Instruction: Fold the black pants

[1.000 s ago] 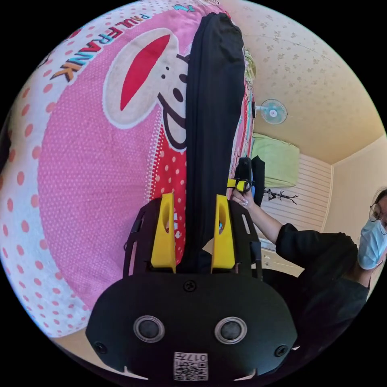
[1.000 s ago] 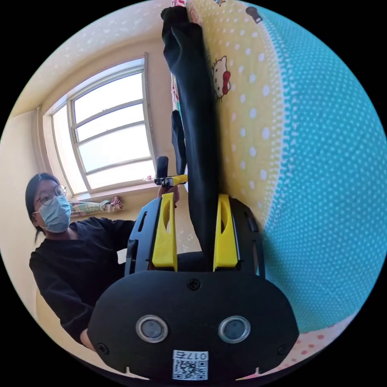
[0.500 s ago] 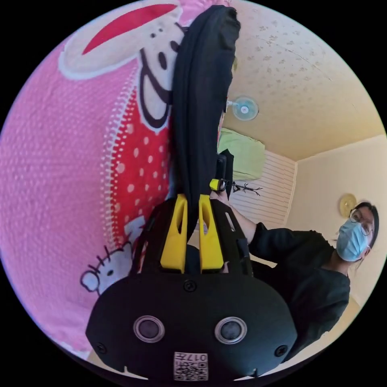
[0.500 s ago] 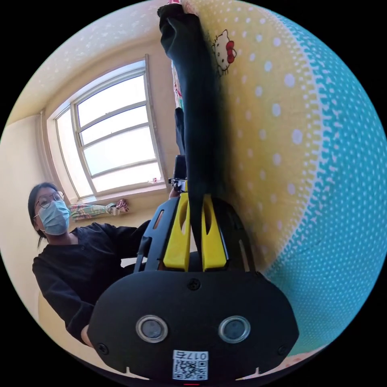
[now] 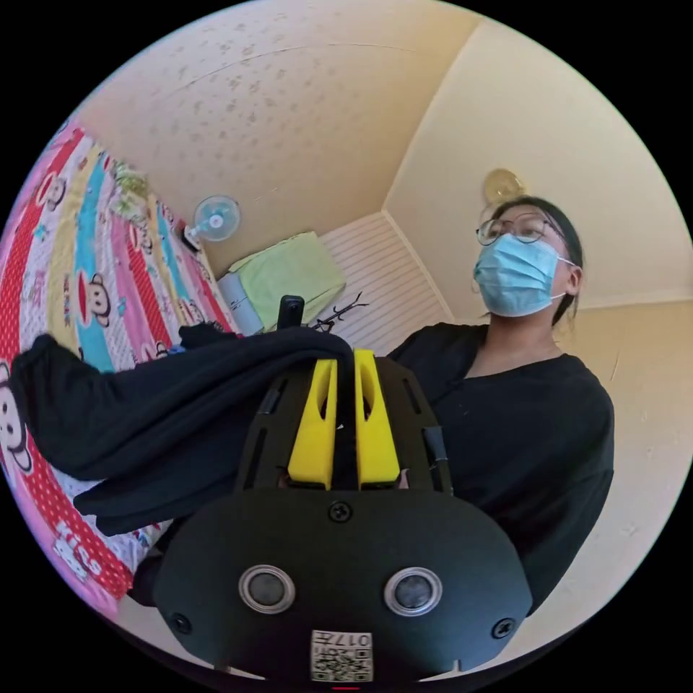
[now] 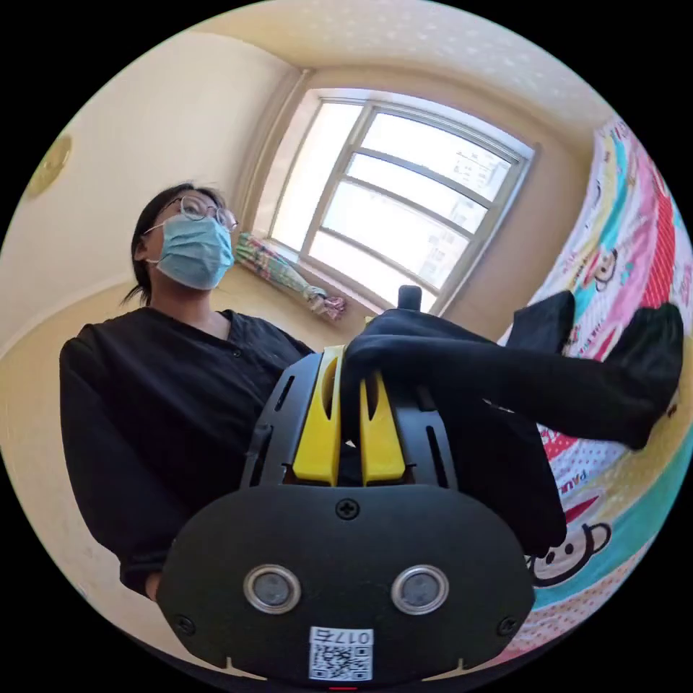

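While a patterned bed sheet (image 5: 108, 216) spreads below, a person (image 5: 520, 404) in a dark top raises the black pants (image 5: 151, 419) off the bed with a gripper in each hand. In the left gripper view the garment runs from the fingers toward 9 o'clock, its long axis roughly level across the frame, the far end bunched near the sheet at the left edge and a lower layer hanging under it. In the right gripper view the same pants (image 6: 520, 390) stretch toward 3 o'clock, ending in two dark lobes over the sheet (image 6: 621, 238). The left gripper (image 5: 345, 375) has its yellow fingers (image 5: 315, 426) drawn nearly together with a narrow band of black cloth pinched between them; the right gripper (image 6: 351, 372) is likewise closed tight on a fold of the fabric, which rolls over the fingertips (image 6: 379, 433). The top of the other gripper peeks over the cloth in each view, at about 12 o'clock, so the two hands appear close together on one end of the pants. Judged from this, the free length lies away from the person toward the bed, and both hands stand equally near it; the next move likely turns on carrying the held end along that long axis. A window (image 6: 404, 209) and a wall fan (image 5: 214, 216) mark the room.
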